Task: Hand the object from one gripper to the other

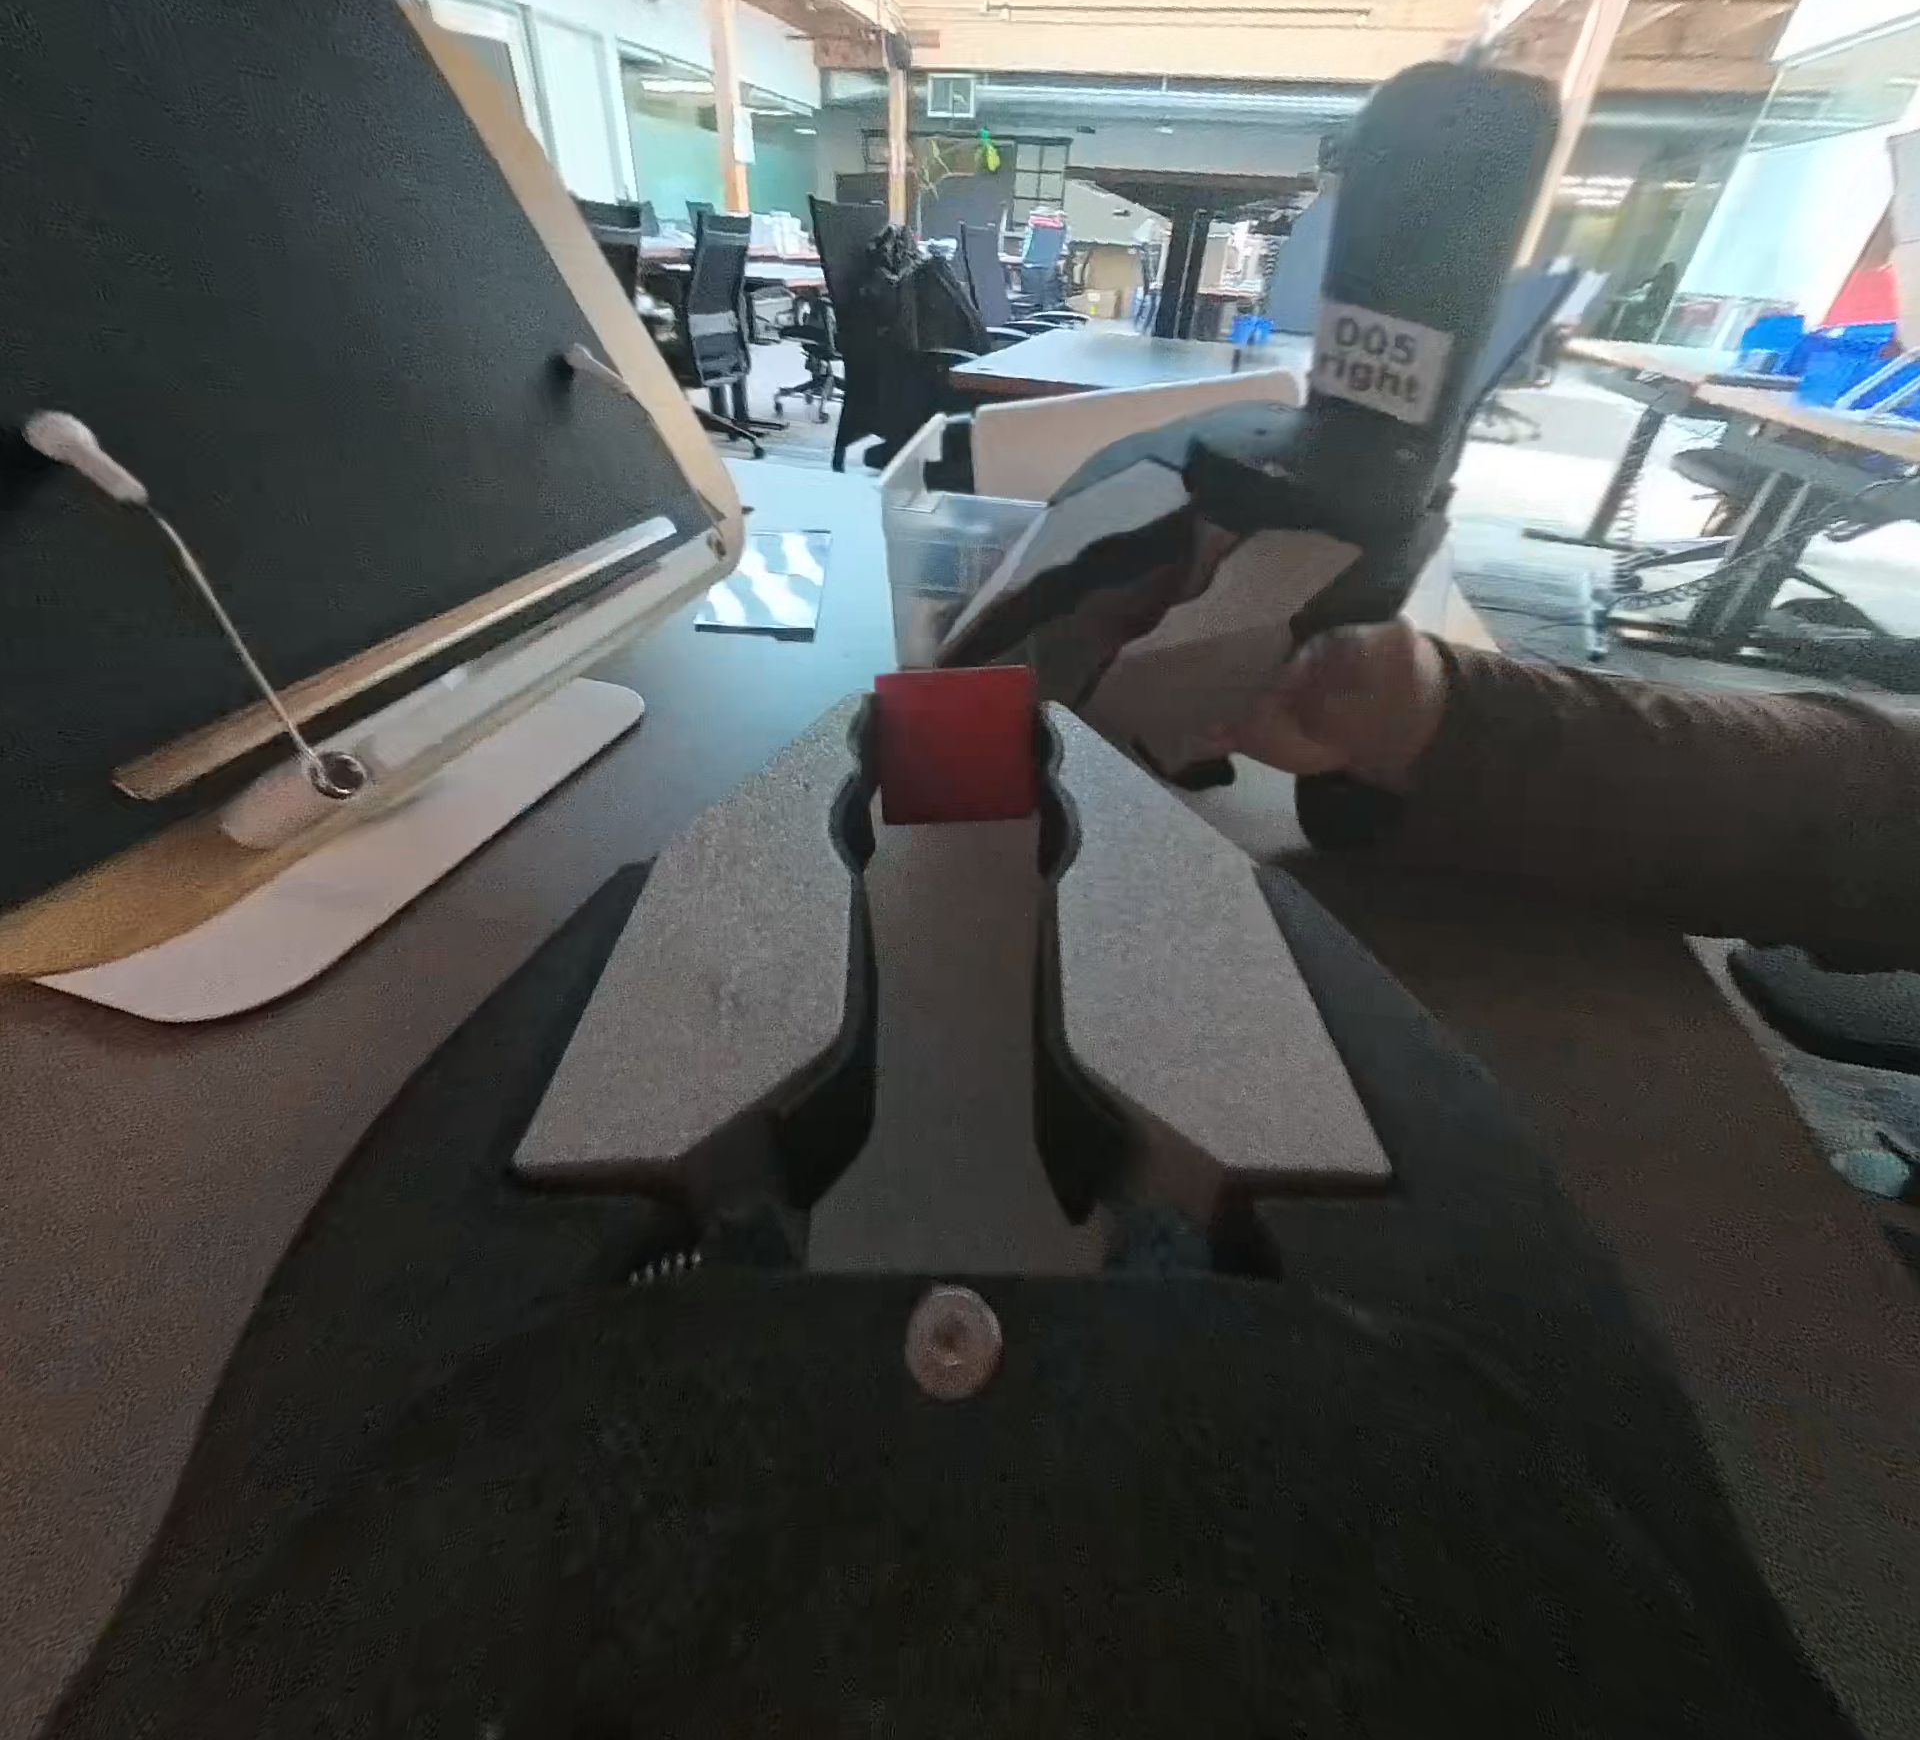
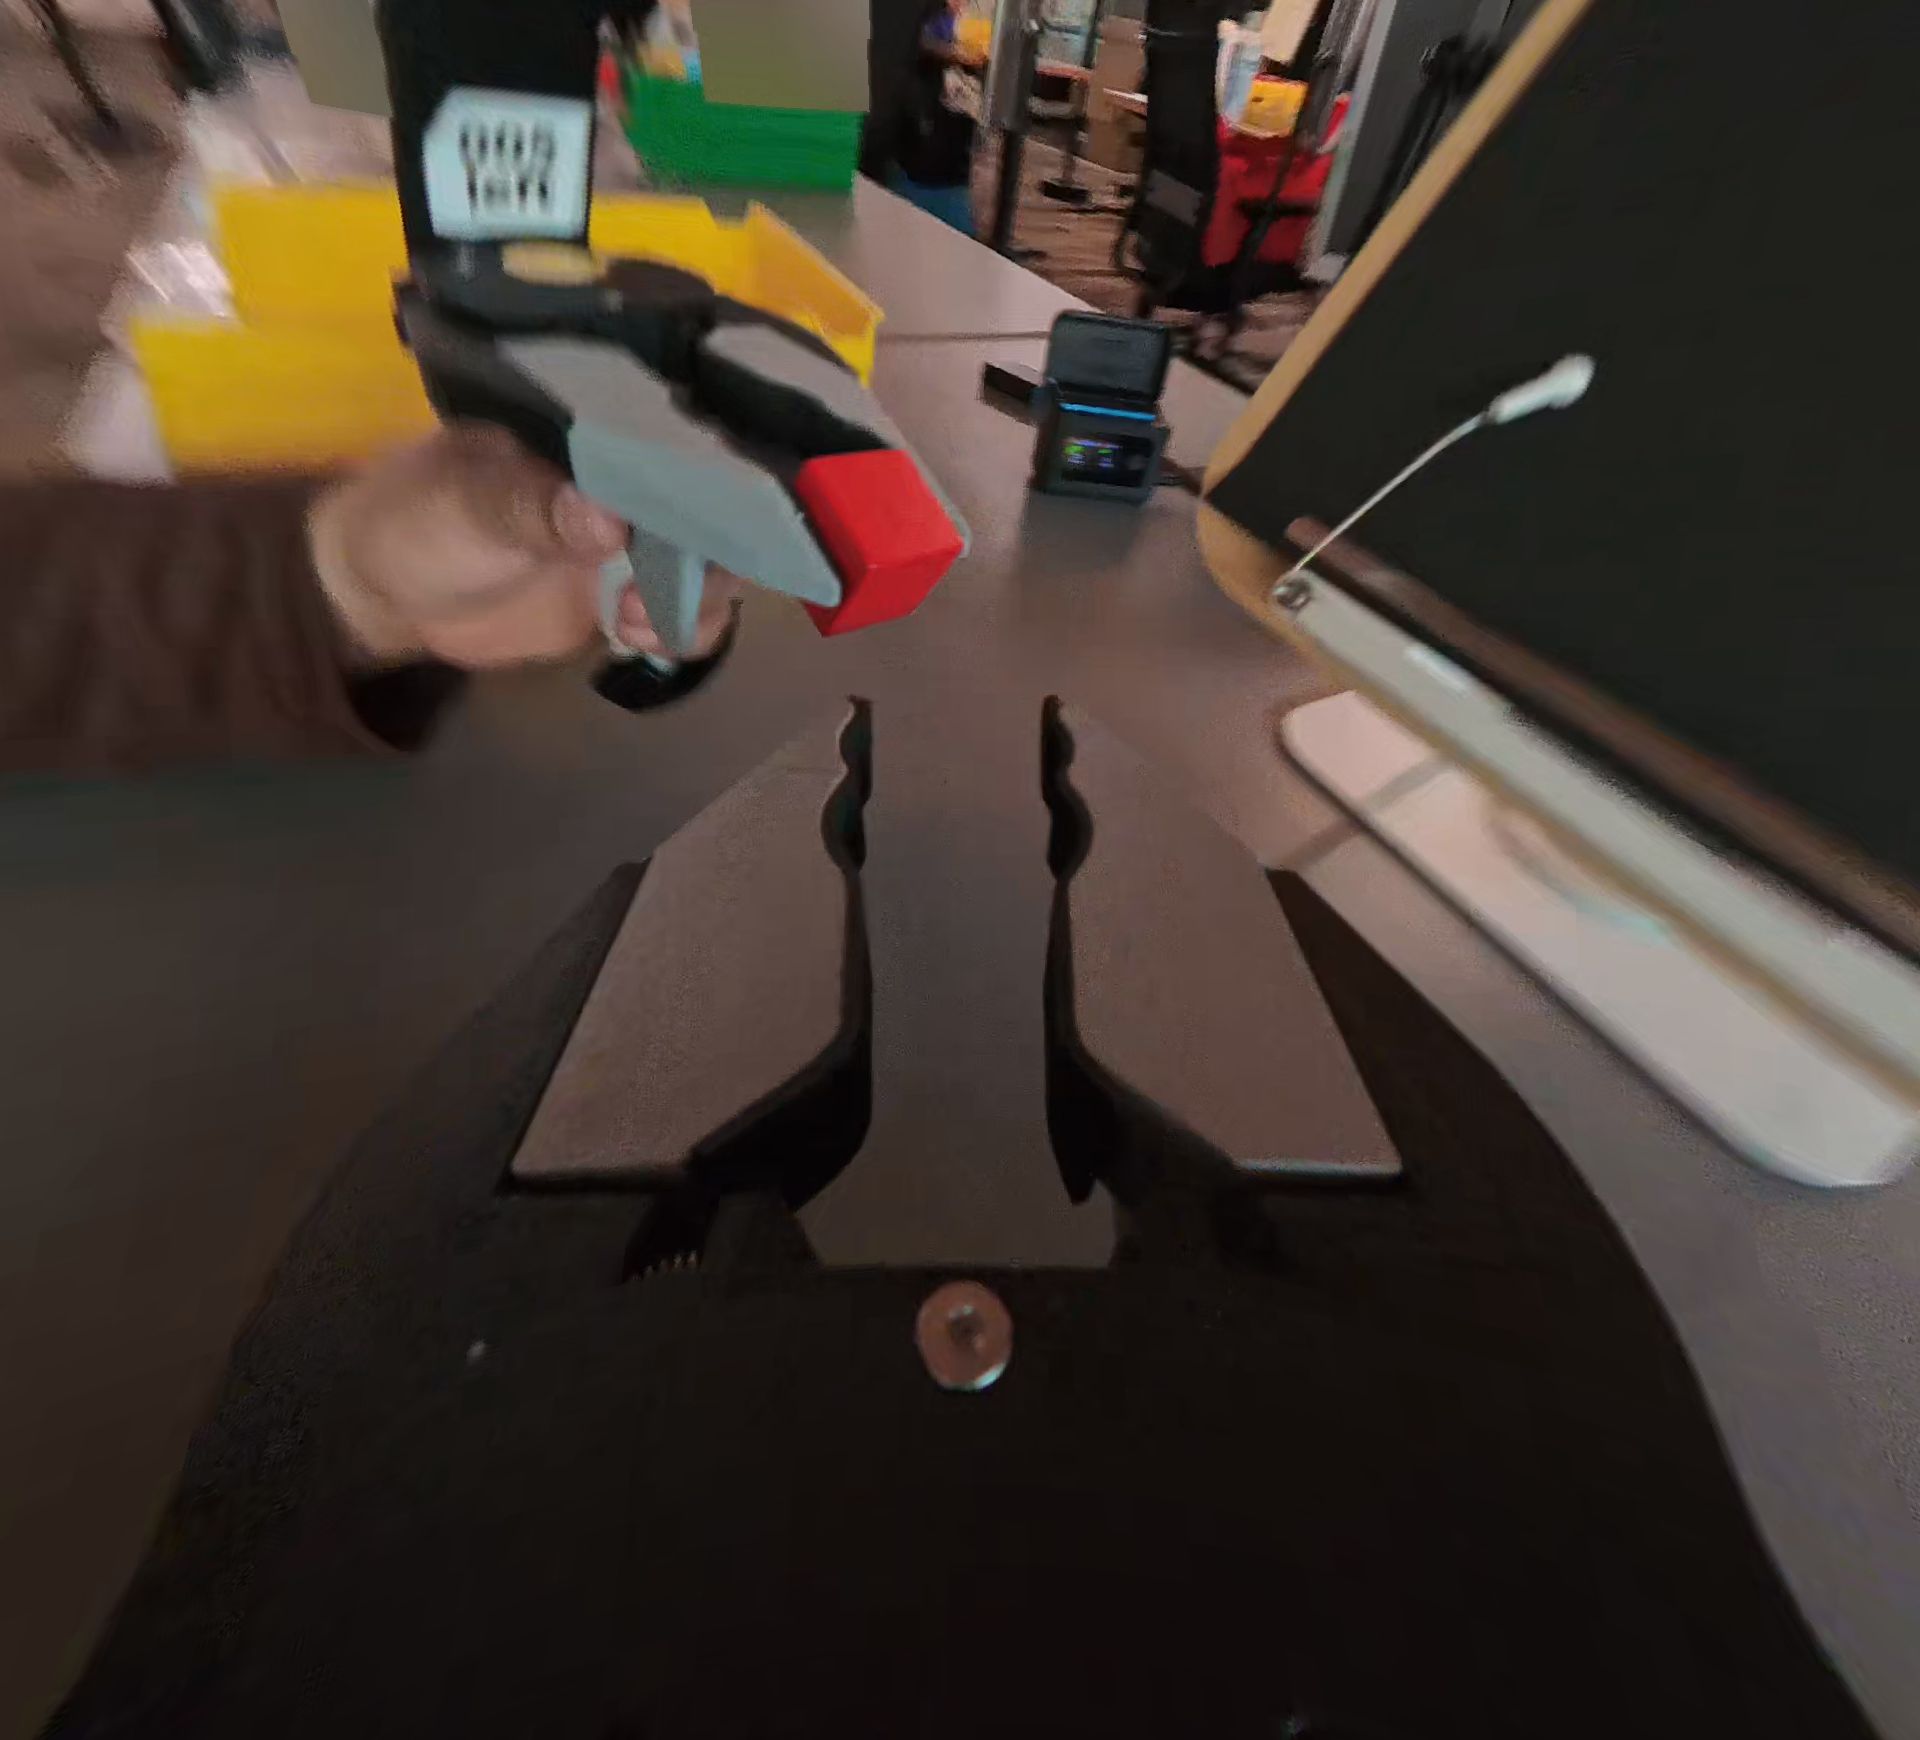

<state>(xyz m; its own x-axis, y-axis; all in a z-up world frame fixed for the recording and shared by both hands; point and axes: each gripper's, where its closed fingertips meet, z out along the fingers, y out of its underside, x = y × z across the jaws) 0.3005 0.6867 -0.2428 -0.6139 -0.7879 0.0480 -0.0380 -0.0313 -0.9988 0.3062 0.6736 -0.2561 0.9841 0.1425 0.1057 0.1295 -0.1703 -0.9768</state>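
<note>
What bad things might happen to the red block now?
The red block sits only at the very tips of the left tongs, so it might slip out. The right tongs are open and empty, off to one side; if the left ones let go too early, the block may drop onto the table.

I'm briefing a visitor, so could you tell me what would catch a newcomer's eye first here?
The red cube, pinched at the left gripper's fingertips above the dark table. Next, the right gripper, open and empty, close by. A large black-faced board leans on a white stand at the table's edge.
</note>
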